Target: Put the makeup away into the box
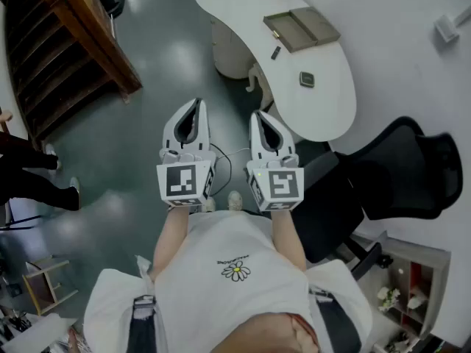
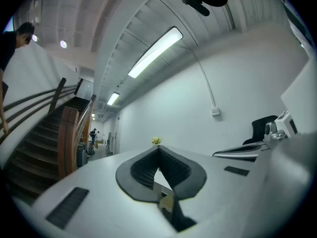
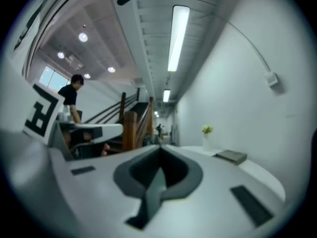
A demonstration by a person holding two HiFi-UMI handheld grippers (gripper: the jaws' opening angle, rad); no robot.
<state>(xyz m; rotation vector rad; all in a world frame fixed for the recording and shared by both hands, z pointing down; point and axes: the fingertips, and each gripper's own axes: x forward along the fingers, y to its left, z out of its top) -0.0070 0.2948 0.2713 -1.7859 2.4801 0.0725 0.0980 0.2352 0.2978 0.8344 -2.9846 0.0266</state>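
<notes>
I hold both grippers side by side, level, out over the floor in front of my body. The left gripper (image 1: pixel 196 104) (image 2: pixel 158 149) has its jaws together with nothing between them. The right gripper (image 1: pixel 260 115) (image 3: pixel 159 150) is shut and empty too. Ahead stands a curved white table (image 1: pixel 331 112). On it lies a flat olive-grey box (image 1: pixel 302 28) (image 3: pixel 231 156), spread open in two halves. Near the box are a small dark stick (image 1: pixel 275 52) and a small dark square case (image 1: pixel 307 79). Both grippers are well short of the table.
A black office chair (image 1: pixel 397 171) stands to my right beside the table. A wooden staircase (image 1: pixel 66 43) rises at the far left, and a person (image 1: pixel 29 171) stands at the left edge. A small vase of flowers (image 3: pixel 206 131) sits at the table's far end.
</notes>
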